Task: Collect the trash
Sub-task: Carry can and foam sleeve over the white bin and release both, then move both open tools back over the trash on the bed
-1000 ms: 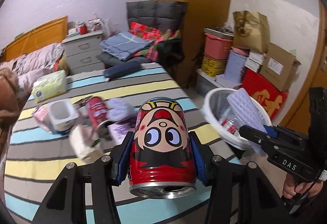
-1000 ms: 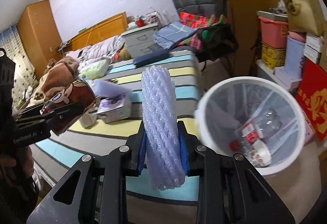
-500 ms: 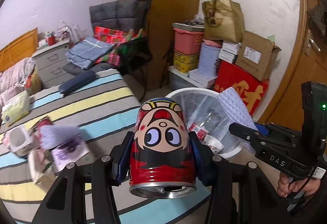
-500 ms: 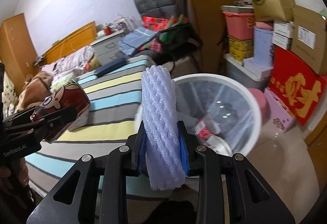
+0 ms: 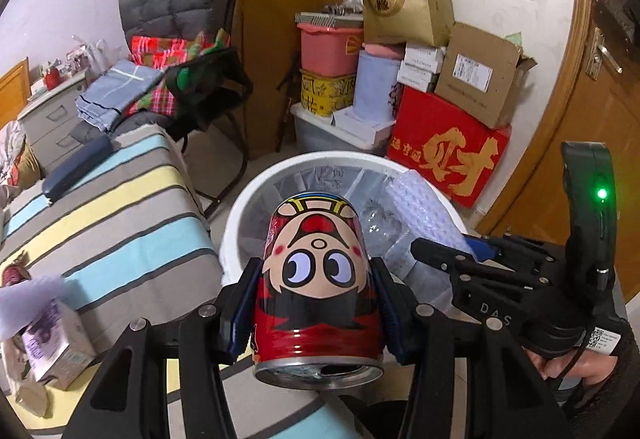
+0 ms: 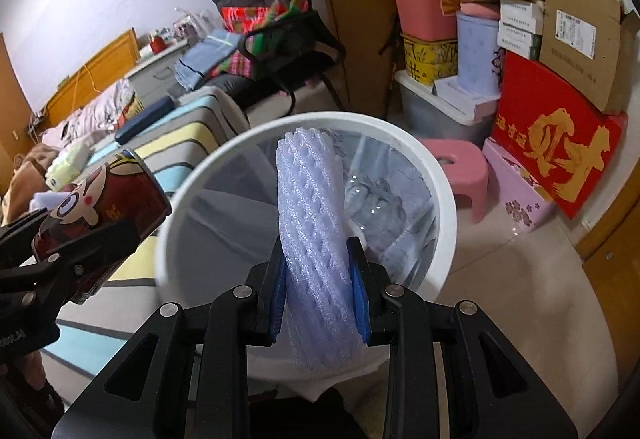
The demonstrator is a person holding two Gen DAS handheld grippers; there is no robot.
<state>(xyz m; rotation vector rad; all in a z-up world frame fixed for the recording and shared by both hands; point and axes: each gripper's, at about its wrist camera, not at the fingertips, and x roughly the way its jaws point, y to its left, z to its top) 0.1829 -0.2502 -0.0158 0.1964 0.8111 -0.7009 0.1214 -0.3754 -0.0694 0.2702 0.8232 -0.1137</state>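
The left tool (image 5: 316,303) is clamped on a red can (image 5: 316,291) printed with a cartoon face, its blue pads pressing the can's sides and the opened end facing the camera. Just ahead of and below this tool stands the white bin (image 5: 256,195), lined with a clear bag; the can's far end overlaps the bin's mouth in the left view. To its left lies the striped bed (image 5: 120,223), with a small carton (image 5: 48,343) and other litter near its edge.

The right tool (image 6: 318,287) is clamped on a roll of pale foam net (image 6: 312,223), which stands up between the pads and reaches over the bin's mouth. A clear plastic bottle (image 6: 380,199) lies inside the bin, ahead of this tool. The left tool with the can shows at its left, beside the bin's rim.
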